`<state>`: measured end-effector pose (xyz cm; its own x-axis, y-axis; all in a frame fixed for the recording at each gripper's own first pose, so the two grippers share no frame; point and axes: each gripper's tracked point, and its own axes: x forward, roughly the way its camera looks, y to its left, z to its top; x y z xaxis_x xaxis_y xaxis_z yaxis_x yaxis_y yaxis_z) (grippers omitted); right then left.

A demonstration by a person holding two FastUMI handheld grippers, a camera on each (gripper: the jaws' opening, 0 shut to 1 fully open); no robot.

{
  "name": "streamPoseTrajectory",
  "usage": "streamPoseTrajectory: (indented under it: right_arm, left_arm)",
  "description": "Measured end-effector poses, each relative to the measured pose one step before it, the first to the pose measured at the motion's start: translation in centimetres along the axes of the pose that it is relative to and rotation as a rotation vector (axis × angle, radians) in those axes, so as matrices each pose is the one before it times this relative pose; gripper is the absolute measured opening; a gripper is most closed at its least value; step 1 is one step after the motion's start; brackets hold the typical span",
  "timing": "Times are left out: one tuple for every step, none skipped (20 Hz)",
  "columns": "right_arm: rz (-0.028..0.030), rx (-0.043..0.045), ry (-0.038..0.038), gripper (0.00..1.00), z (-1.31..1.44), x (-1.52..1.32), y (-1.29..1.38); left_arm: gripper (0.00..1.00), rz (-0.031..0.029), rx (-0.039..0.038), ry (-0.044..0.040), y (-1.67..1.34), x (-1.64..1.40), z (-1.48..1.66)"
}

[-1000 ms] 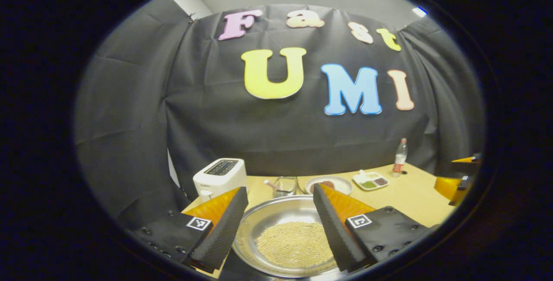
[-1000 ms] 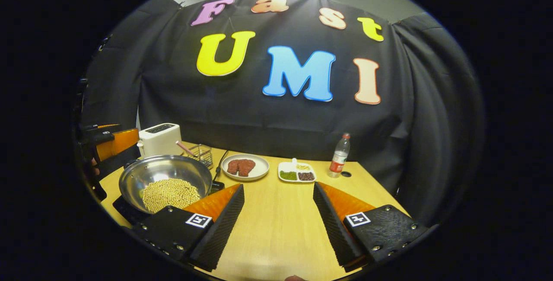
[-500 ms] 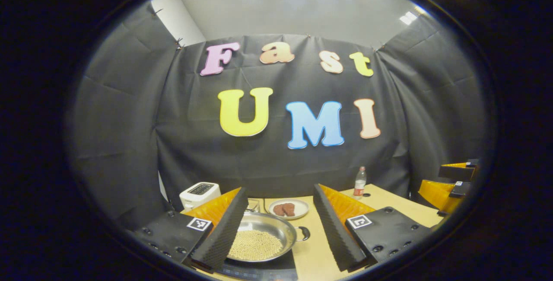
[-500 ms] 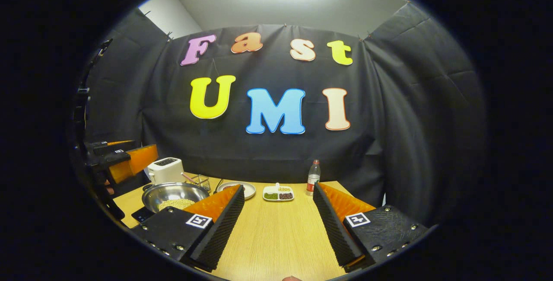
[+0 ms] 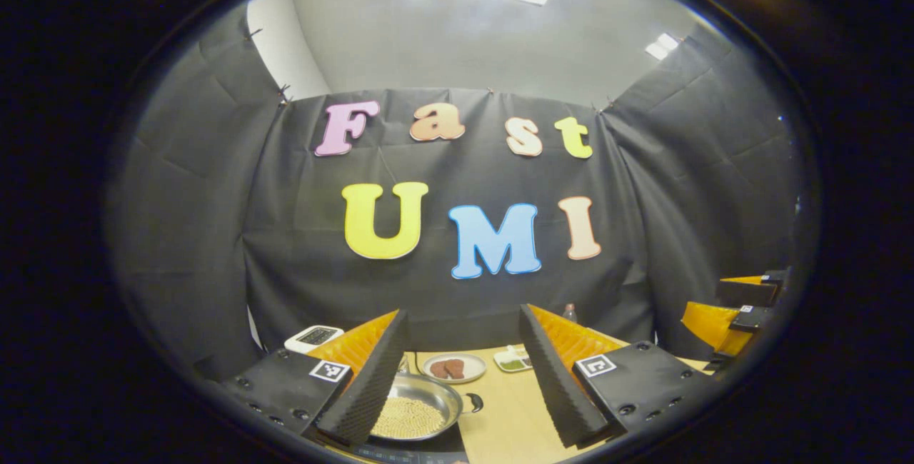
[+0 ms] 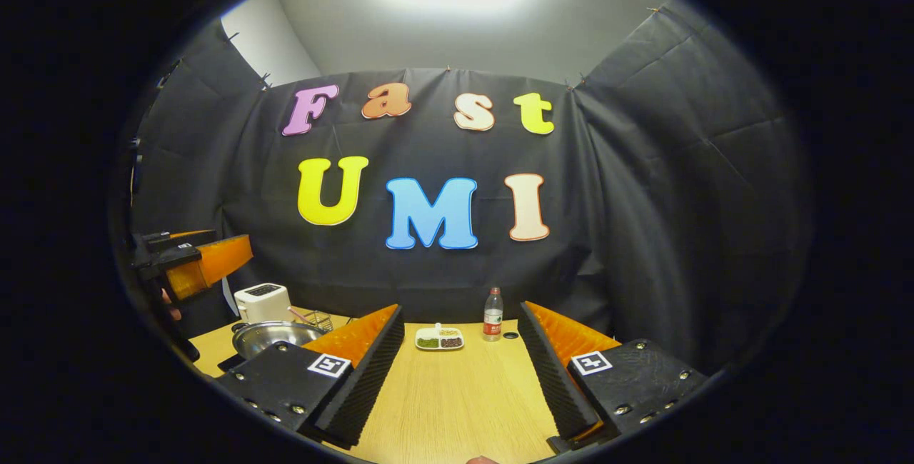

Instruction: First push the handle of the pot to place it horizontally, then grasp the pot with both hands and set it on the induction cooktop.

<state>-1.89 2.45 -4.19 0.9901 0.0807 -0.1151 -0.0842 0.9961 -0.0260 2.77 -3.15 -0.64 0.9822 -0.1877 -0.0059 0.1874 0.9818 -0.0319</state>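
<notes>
A steel pot (image 5: 421, 414) holding yellow beans rests on the black induction cooktop (image 5: 428, 446), its small black side handle (image 5: 474, 402) pointing right. My left gripper (image 5: 462, 378) hangs open above and behind the pot, nothing between its fingers. In the right gripper view the pot (image 6: 275, 335) sits far left on the cooktop (image 6: 230, 362). My right gripper (image 6: 460, 378) is open over bare wooden table (image 6: 457, 407), well apart from the pot. The left gripper (image 6: 196, 268) shows at the left edge, and the right gripper (image 5: 739, 307) at the right edge of the left gripper view.
Behind the pot stand a white toaster (image 6: 263, 301) and a small wire basket (image 6: 318, 320). A plate with meat (image 5: 453, 367), a divided dish of beans (image 6: 439, 338) and a plastic bottle (image 6: 492, 315) sit toward the back of the table.
Both grippers have drawn back and up from the table, open throughout. The pot and dishes look smaller and lower in both views; the pot stays on the cooktop.
</notes>
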Motion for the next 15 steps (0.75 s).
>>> streamPoseTrajectory:
  right_arm:
    - [0.00450, 0.00587, -0.01218, 0.96, 0.490, 0.005, 0.318]
    - [0.00194, -0.00029, -0.01140, 0.96, 0.421, 0.224, 0.087]
    - [0.00452, -0.00827, -0.00466, 0.96, -0.016, 0.071, -0.053]
    - [0.00002, -0.00906, -0.00581, 0.96, 0.137, 0.139, -0.082]
    - [-0.00253, -0.00404, -0.00536, 0.96, 0.179, -0.040, -0.073]
    - [-0.00010, 0.00444, -0.00741, 0.96, 0.369, 0.010, -0.010]
    - [0.00260, 0.00910, -0.00410, 0.96, 0.141, -0.078, 0.201]
    - [0.01245, 0.00852, -0.00120, 0.96, 0.191, -0.197, 0.292]
    - [0.01290, 0.00046, -0.00763, 0.96, 0.231, -0.340, 0.305]
    - [0.00303, -0.00752, -0.01399, 0.96, 0.345, -0.208, -0.073]
    - [-0.00226, -0.00763, -0.01484, 0.96, 0.454, 0.024, -0.286]
    - [0.00443, -0.00399, -0.00773, 0.96, 0.257, -0.196, -0.086]
    - [0.01717, -0.00137, -0.00654, 0.96, 0.231, -0.194, 0.360]
    - [0.00362, 0.00136, -0.00624, 0.96, 0.361, 0.041, 0.110]
    - [-0.00441, 0.00537, -0.00774, 0.96, 0.277, 0.011, -0.083]
  left_arm:
    - [0.99, 0.00370, 0.00130, -0.00420, 0.211, -0.051, 0.272]
    - [0.99, 0.01127, 0.00951, -0.00007, 0.504, -0.134, 0.096]
    - [0.99, 0.01049, 0.00811, -0.00305, 0.599, -0.323, 0.146]
    - [1.00, 0.00418, 0.00335, -0.00999, 0.377, -0.285, 0.422]
    - [1.00, 0.00496, 0.00558, -0.00685, 0.365, -0.333, 0.289]
    - [0.94, 0.00959, 0.00844, -0.00044, 0.576, -0.304, 0.095]
    - [0.97, 0.00981, 0.00607, 0.00375, 0.466, -0.360, -0.232]
    - [1.00, 0.01315, 0.00098, 0.00404, 0.636, -0.251, -0.017]
    - [0.99, 0.01300, -0.00235, 0.00692, 0.570, -0.311, -0.042]
    - [1.00, 0.00875, 0.00016, 0.00743, 0.442, -0.263, -0.060]
    - [1.00, 0.00884, 0.00636, 0.00115, 0.394, -0.161, -0.110]
    - [0.99, 0.01371, 0.00855, -0.00734, 0.458, -0.111, 0.209]
    - [1.00, 0.01245, 0.00159, -0.00679, 0.541, -0.248, 0.307]
    - [0.99, 0.00746, -0.00559, -0.00747, 0.311, -0.244, 0.155]
    - [0.99, 0.00892, -0.00531, -0.00710, 0.263, -0.249, 0.097]
